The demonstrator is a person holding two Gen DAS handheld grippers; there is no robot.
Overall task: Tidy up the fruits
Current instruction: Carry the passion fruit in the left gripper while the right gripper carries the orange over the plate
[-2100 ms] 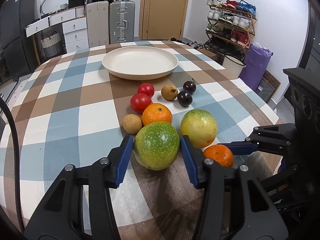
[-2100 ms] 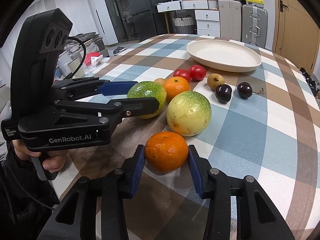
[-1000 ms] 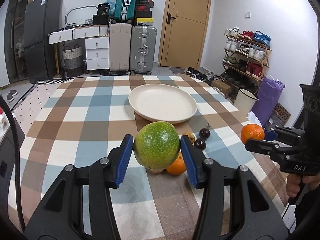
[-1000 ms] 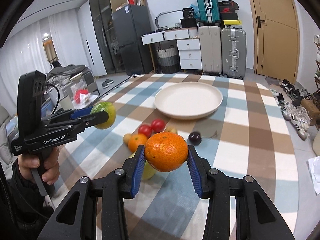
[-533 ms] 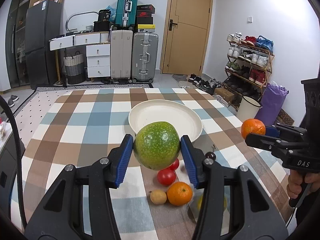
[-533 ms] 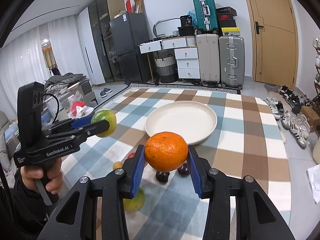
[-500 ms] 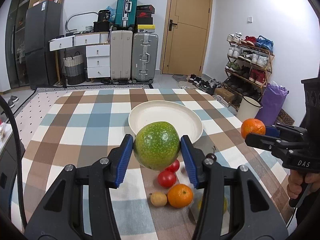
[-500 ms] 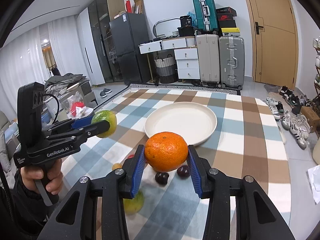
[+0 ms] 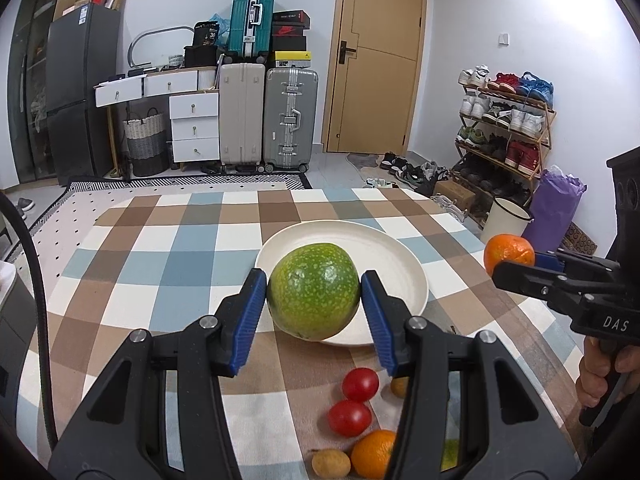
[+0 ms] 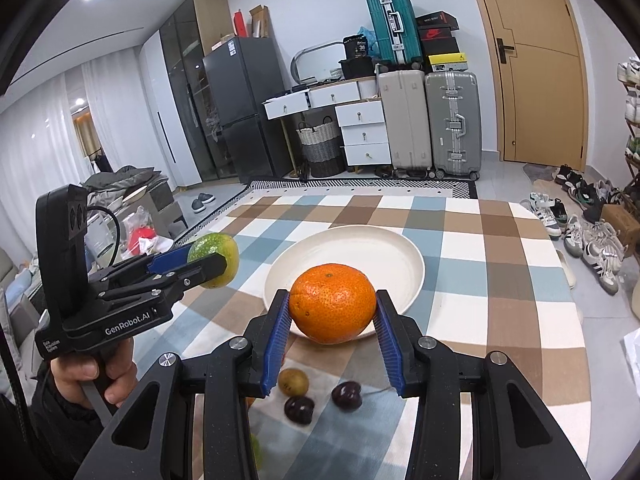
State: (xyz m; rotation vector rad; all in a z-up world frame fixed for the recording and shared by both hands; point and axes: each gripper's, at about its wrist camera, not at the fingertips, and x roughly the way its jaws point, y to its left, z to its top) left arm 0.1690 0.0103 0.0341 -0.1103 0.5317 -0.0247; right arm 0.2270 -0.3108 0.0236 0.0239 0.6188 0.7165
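My left gripper is shut on a green speckled fruit, held in the air above the near rim of the cream plate. My right gripper is shut on an orange, also aloft near the plate's front edge. Each gripper shows in the other's view: the right one with its orange, the left one with the green fruit. On the checked cloth below lie two red tomatoes, an orange, a small brown fruit and two dark plums.
The plate holds nothing. A small brown fruit lies by the plums. The table's far edge faces suitcases and drawers. A shoe rack and a white bucket stand on the floor to the right.
Both grippers have risen off the table with their fruits and moved forward toward the plate; the loose fruits now lie lower in both views.
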